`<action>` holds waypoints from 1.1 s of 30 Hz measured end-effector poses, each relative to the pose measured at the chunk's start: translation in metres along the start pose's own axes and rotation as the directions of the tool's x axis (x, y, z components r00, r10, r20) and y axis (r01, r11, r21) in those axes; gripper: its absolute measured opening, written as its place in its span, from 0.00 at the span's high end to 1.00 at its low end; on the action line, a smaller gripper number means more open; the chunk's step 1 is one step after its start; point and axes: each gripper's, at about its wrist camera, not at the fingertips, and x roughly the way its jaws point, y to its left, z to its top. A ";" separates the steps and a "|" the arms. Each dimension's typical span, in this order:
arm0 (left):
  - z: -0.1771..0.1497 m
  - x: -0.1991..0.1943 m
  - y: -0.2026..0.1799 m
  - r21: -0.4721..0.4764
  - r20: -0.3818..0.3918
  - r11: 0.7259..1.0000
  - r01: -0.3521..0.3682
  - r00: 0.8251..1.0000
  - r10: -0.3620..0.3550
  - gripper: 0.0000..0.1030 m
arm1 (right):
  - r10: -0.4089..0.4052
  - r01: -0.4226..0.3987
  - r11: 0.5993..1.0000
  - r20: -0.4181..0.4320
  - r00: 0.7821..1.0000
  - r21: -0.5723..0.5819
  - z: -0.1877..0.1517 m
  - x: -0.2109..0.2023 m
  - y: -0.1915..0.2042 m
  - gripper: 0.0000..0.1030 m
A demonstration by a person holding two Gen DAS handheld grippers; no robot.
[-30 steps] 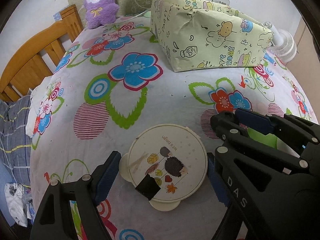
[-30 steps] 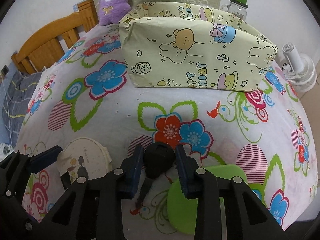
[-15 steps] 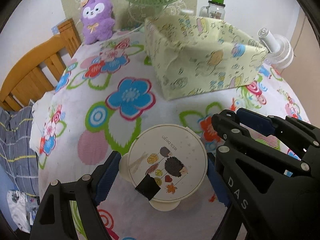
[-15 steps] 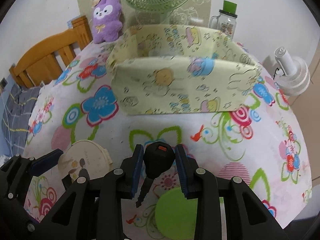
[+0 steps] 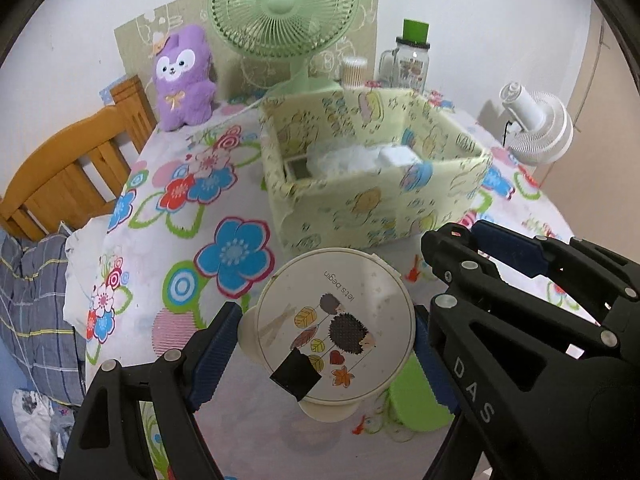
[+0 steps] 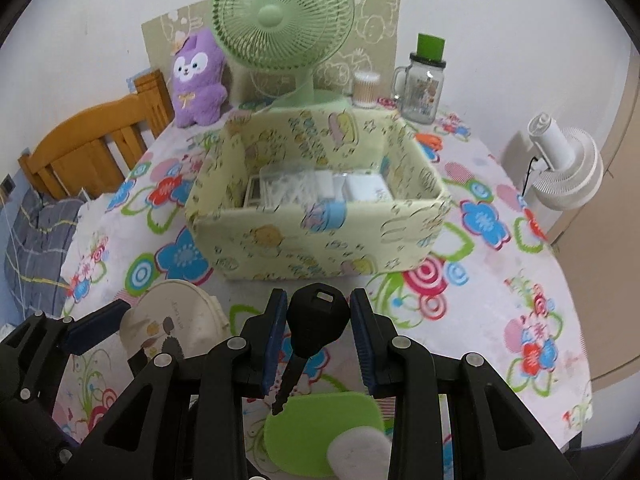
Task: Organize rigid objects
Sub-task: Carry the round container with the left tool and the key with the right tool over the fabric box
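Observation:
My left gripper (image 5: 326, 344) is shut on a round cream container with a hedgehog lid (image 5: 334, 328) and holds it above the flowered table. My right gripper (image 6: 319, 322) is shut on a black key (image 6: 316, 320), its blade hanging down. Both are in front of the pale yellow cartoon-print storage box (image 5: 372, 204), which is open and holds clear and white items (image 6: 320, 190). The container and left gripper also show in the right wrist view (image 6: 168, 330). A green flat object (image 6: 320, 432) lies on the table below the key.
A green desk fan (image 6: 282, 12), a purple plush toy (image 6: 198, 80), a glass jar with a green lid (image 6: 422, 84) and a cotton swab tub (image 6: 366, 88) stand behind the box. A white fan (image 6: 564, 172) stands at right. A wooden chair (image 5: 76, 172) is at left.
Both grippers have risen from the table with the container and the key. The box's open top and its contents have come into view.

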 end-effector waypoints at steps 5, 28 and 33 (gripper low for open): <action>0.008 -0.012 -0.008 -0.020 0.013 1.000 -0.008 1.000 0.009 0.17 | -0.001 0.001 1.000 0.022 1.000 -0.006 0.009 -0.012 -0.008 0.66; 0.047 -0.047 -0.046 0.000 0.105 0.999 -0.038 0.994 0.038 0.17 | -0.014 0.012 1.000 0.095 0.995 0.026 0.045 -0.052 -0.051 0.66; 0.056 -0.051 -0.051 -0.003 0.118 0.999 -0.040 0.992 0.040 0.17 | -0.008 0.005 0.999 0.103 0.995 0.033 0.053 -0.055 -0.058 0.66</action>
